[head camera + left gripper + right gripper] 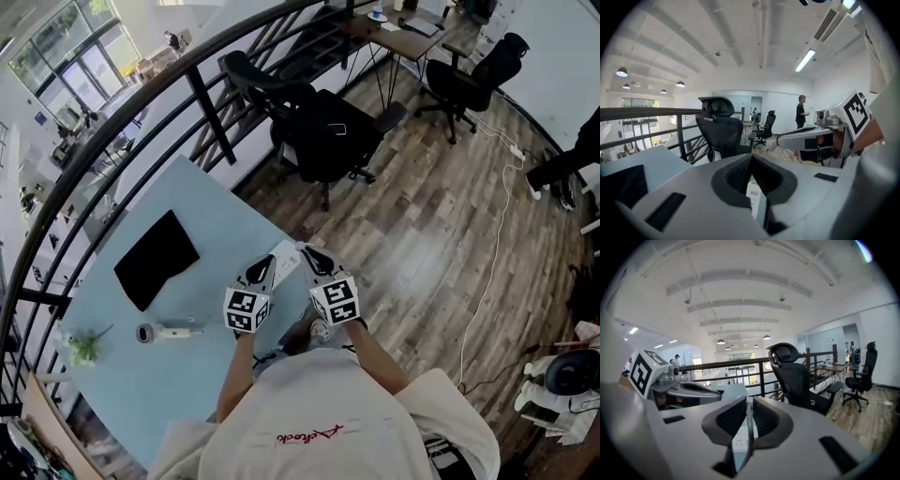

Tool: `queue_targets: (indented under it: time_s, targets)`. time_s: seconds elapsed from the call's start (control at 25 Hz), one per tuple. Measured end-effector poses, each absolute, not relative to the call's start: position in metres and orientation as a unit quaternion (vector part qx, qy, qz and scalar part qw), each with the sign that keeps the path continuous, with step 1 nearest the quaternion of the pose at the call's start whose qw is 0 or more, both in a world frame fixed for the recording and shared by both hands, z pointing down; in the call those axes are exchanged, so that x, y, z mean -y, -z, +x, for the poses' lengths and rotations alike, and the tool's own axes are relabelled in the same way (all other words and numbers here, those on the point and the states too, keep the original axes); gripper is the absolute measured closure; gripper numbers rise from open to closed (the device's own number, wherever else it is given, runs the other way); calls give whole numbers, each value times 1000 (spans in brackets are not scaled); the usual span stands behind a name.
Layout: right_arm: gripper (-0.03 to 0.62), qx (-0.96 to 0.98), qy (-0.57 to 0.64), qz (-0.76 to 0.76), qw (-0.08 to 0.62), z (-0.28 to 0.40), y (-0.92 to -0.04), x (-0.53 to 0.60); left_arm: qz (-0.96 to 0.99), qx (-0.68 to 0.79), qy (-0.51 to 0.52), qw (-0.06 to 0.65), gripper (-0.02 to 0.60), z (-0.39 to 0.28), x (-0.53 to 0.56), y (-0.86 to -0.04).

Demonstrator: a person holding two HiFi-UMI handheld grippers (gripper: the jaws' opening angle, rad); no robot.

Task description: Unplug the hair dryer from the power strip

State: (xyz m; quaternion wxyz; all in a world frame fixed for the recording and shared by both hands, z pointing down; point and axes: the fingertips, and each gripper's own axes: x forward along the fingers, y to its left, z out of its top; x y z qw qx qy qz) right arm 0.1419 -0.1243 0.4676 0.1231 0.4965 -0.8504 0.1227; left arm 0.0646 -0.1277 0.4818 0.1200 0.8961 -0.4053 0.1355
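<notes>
A white power strip (285, 255) lies on the light blue table (216, 211), partly hidden under my two grippers. Left of it lies the small white and grey hair dryer (167, 331); I cannot trace its cord. My left gripper (260, 269) hangs above the strip, its jaws shut and empty. In the left gripper view the left gripper (751, 158) shows the strip (753, 194) below its pads. My right gripper (315, 255) is close beside it. In the right gripper view its tips (746, 402) meet over the strip (739, 439), with nothing I can make out between them.
A black mat (155, 258) lies further back on the table, a small green plant (82, 347) at its left end. A black railing (202, 103) runs behind the table. A black office chair (323, 127) stands on the wooden floor, where a white cable (497, 225) trails.
</notes>
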Motion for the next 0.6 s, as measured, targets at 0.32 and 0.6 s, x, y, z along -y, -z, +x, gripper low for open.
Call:
queue_targets:
  time_s: [0.32, 0.6]
  targets:
    - [542, 853, -94, 505, 94, 138, -433, 100, 903, 404, -113, 95, 575, 68, 104, -446]
    - [542, 846, -85, 520, 80, 114, -424, 58, 906, 403, -98, 86, 575, 39, 60, -435]
